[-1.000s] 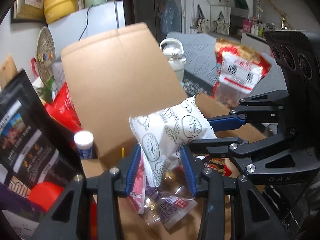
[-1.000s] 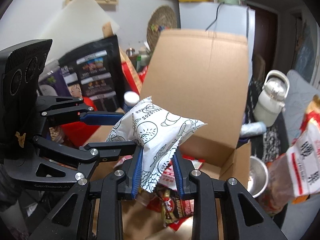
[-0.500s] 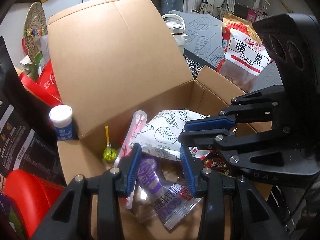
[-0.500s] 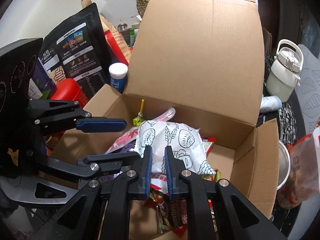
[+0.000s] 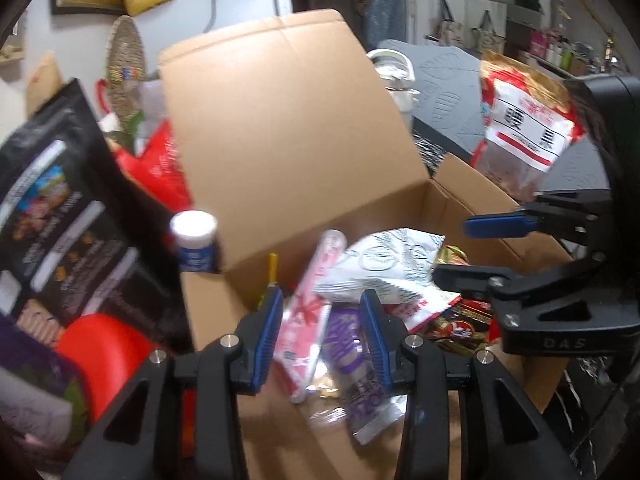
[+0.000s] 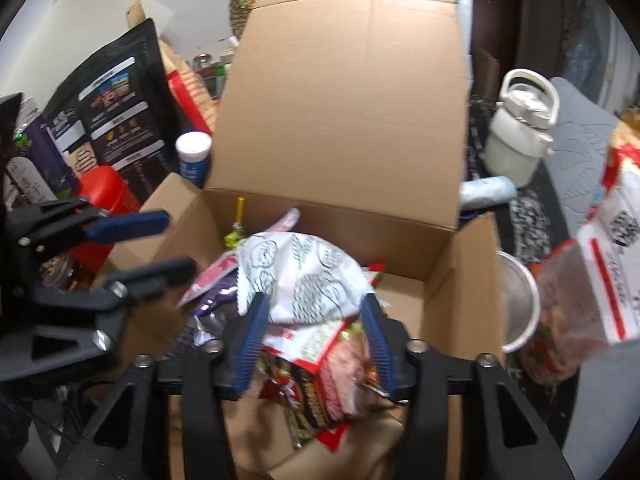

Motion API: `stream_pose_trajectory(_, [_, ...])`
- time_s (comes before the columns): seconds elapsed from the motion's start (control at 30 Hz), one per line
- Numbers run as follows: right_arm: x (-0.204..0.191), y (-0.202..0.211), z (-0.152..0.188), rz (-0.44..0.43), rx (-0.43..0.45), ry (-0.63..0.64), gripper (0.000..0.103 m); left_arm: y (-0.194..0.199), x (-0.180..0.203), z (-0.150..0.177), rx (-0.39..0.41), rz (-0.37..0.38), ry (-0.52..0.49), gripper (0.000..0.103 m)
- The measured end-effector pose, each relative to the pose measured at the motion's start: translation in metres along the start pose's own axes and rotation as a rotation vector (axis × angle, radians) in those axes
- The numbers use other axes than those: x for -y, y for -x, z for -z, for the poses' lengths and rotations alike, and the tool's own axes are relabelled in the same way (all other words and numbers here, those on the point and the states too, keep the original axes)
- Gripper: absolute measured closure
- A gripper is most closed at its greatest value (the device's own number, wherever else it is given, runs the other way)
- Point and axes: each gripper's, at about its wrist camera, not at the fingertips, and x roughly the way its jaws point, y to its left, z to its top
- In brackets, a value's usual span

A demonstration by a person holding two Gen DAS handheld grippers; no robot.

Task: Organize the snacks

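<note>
Resting in the cardboard box, white snack bag beyond both wide-spread, empty jaws

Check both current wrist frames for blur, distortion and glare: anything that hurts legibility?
Left wrist view: motion blur smears the black printed pouch and the white illustrated snack packet; fisheye bends the brown cardboard box. Right wrist view: sharper, the packet's drawings readable, edges soft, the red-and-white nut bag blurred at the rim. No strong glare in either.
</note>
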Motion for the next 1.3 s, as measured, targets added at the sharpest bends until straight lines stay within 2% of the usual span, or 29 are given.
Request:
stream_pose_trajectory(0.07, [0.0,0.006,0.001,0.026,0.012,-0.007,0.036,0.005,0.001,-0.001,0.011,-0.041,0.003,0.063])
stream_pose_trajectory(0.1, [0.0,0.01,0.001,0.036,0.018,-0.008,0.031,0.007,0.0,-0.001,0.011,-0.054,0.007,0.058])
stream_pose_trajectory(0.17, [-0.002,0.016,0.002,0.064,0.028,-0.001,0.03,0.01,-0.001,-0.002,0.009,-0.062,0.024,0.032])
stream_pose_trajectory(0.2, [-0.003,0.02,0.003,0.08,0.031,0.005,0.027,0.013,-0.002,-0.002,0.015,-0.065,0.034,0.012])
stream_pose_trajectory(0.23, [-0.004,0.023,0.004,0.091,0.034,0.008,0.024,0.017,-0.003,-0.002,0.03,-0.076,0.043,0.005])
stream_pose_trajectory(0.3, [-0.005,0.031,0.005,0.135,0.048,0.011,0.021,0.025,-0.003,-0.002,0.048,-0.088,0.044,0.003])
stream_pose_trajectory(0.63, [-0.012,0.074,0.006,0.171,0.102,-0.004,0.02,0.064,0.004,-0.002,0.083,-0.112,0.047,0.003])
stream_pose_trajectory(1.03, [-0.037,0.15,0.015,0.217,0.22,-0.019,0.02,0.148,0.013,0.005,0.196,-0.131,0.054,0.003])
stream_pose_trajectory(1.3, [-0.056,0.208,0.037,0.243,0.296,-0.037,0.02,0.203,0.025,0.021,0.279,-0.13,0.048,0.003])
